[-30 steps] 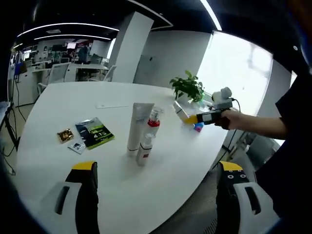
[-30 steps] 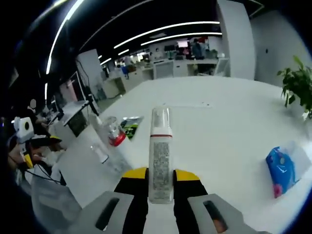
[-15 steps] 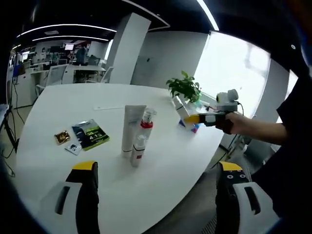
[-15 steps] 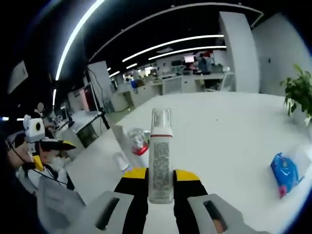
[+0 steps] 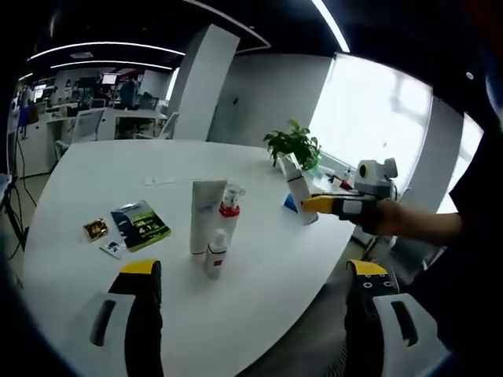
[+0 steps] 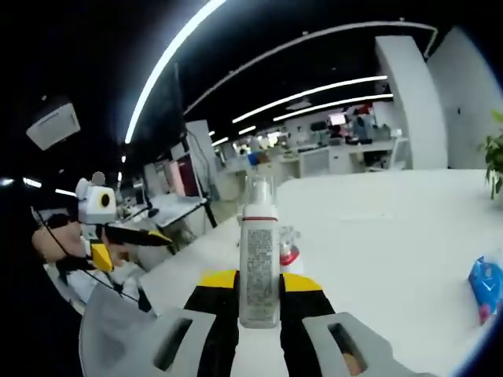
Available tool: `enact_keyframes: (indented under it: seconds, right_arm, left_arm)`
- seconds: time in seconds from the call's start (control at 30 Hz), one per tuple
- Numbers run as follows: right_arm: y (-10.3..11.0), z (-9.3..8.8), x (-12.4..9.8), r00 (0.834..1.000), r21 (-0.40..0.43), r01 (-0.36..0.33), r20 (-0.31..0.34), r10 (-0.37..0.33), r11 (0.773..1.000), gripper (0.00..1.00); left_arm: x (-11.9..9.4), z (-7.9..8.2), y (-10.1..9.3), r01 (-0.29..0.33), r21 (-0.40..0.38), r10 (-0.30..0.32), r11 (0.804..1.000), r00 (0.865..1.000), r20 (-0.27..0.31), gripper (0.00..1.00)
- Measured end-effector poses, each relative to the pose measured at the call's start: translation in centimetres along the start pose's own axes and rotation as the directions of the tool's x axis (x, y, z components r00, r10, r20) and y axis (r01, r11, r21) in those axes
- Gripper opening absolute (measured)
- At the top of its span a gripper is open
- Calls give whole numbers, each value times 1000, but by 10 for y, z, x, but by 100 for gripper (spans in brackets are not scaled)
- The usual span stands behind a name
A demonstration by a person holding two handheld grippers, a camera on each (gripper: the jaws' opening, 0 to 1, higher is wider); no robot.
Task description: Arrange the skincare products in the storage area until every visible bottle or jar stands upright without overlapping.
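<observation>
My right gripper [image 6: 258, 292] clamps the white bottle [image 6: 258, 263] between its jaws; I should lower it slowly, upright. My left gripper [image 5: 255, 275] has its jaws apart.

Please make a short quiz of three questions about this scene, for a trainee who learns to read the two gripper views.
1. True or false: the right gripper holds a bottle between its jaws.
2. The bottle with the red collar stands beside: A) the white tube, B) the plant, C) the green packet.
3. Fill in: the left gripper's jaws are ____.

Key: 1 true; 2 A; 3 open.
</observation>
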State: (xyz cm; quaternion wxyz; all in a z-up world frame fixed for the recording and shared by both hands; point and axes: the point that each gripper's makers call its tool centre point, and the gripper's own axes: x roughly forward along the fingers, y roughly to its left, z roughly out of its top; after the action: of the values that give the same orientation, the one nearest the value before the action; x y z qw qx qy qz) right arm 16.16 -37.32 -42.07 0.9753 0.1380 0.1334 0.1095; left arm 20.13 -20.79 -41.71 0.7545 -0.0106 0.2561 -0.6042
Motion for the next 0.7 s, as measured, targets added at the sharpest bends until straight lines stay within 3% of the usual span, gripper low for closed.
enact_keyframes:
  seconds: [0.07, 0.1, 0.13, 0.2, 0.27, 0.3, 0.37, 0.5, 0.57, 0.6, 0.67, 0.7]
  right_arm:
    - [13, 0, 1, 997, -6, -80, -7, 80, 997, 10]
    - [14, 1, 2, 997, -16, -80, -1, 80, 997, 10]
    - [25, 1, 2, 990, -14, -140, -7, 140, 990, 10]
    - [36, 3, 3, 982, -16, -190, 8, 190, 982, 10]
    - [58, 3, 2, 957, 4, -291, 8, 291, 957, 10]
    - [62, 5, 3, 952, -5, -305, 16, 305, 952, 10]
    - [78, 3, 3, 924, 34, -382, 15, 382, 923, 10]
    - [97, 3, 7, 890, 85, -456, 32, 455, 886, 10]
    - [109, 2, 6, 857, 109, -514, 21, 515, 851, 10]
    - [109, 2, 9, 861, 99, -507, 19, 508, 856, 10]
    - [118, 2, 8, 832, 106, -551, 3, 554, 827, 10]
    - [119, 4, 9, 831, 97, -553, 3, 556, 827, 10]
  left_arm:
    - [1, 3, -3, 9, 2, -9, 1000, 1000, 6, 89]
    - [1, 4, -3, 12, 2, -12, 1000, 1000, 7, 89]
    - [1, 6, -6, 23, 1, -23, 1000, 1000, 13, 89]
    - [2, 10, -10, 41, -1, -41, 999, 999, 22, 88]
    - [3, 14, -13, 61, -1, -61, 998, 998, 31, 88]
    - [3, 16, -15, 74, -4, -74, 997, 997, 38, 87]
    - [3, 20, -22, 113, -17, -112, 993, 992, 58, 83]
    - [2, 30, -34, 170, -21, -168, 985, 982, 82, 74]
    - [2, 33, -38, 188, -7, -187, 982, 979, 81, 71]
    - [2, 34, -40, 196, -1, -195, 981, 977, 81, 69]
    - [1, 37, -43, 213, 9, -213, 977, 973, 84, 66]
    - [1, 39, -44, 220, 10, -220, 976, 972, 87, 63]
